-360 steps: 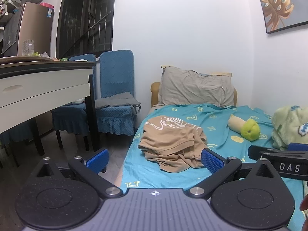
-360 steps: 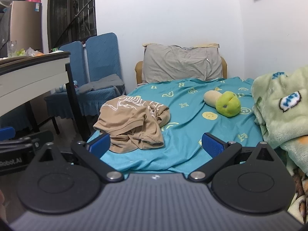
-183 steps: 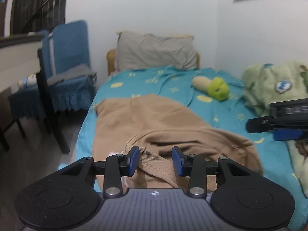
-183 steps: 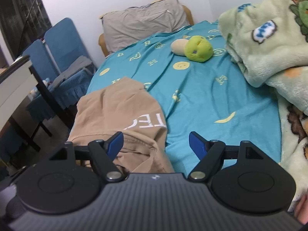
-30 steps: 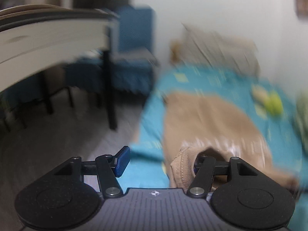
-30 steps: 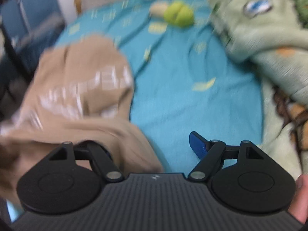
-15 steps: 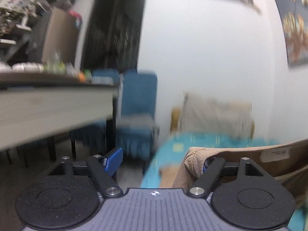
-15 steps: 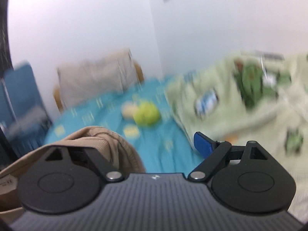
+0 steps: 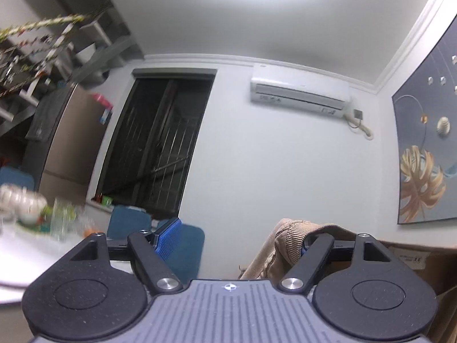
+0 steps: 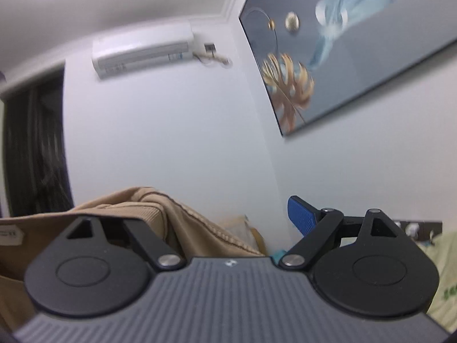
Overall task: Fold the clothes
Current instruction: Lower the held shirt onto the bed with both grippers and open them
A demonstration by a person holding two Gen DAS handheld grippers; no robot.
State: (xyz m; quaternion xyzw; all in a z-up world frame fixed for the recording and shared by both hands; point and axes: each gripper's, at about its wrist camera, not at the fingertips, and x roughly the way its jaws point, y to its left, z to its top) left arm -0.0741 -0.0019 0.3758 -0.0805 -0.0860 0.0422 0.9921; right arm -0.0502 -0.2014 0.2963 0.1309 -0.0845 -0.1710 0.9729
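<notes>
Since my left claw (image 9: 235,241) and right claw (image 10: 225,217) are both spread wide, nothing pinches the tan shirt (image 10: 114,208). It's just hooked over each claw's inner finger, between the two. One inward tilt and it probably slides off, crumpling.

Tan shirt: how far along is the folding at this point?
Done: nothing folded that these views show. In hand: the tan shirt hangs raised, its ribbed edge draped over one finger of the left gripper and one finger of the right gripper; both stand wide, not pinching. Left: lay it flat and make every fold.
</notes>
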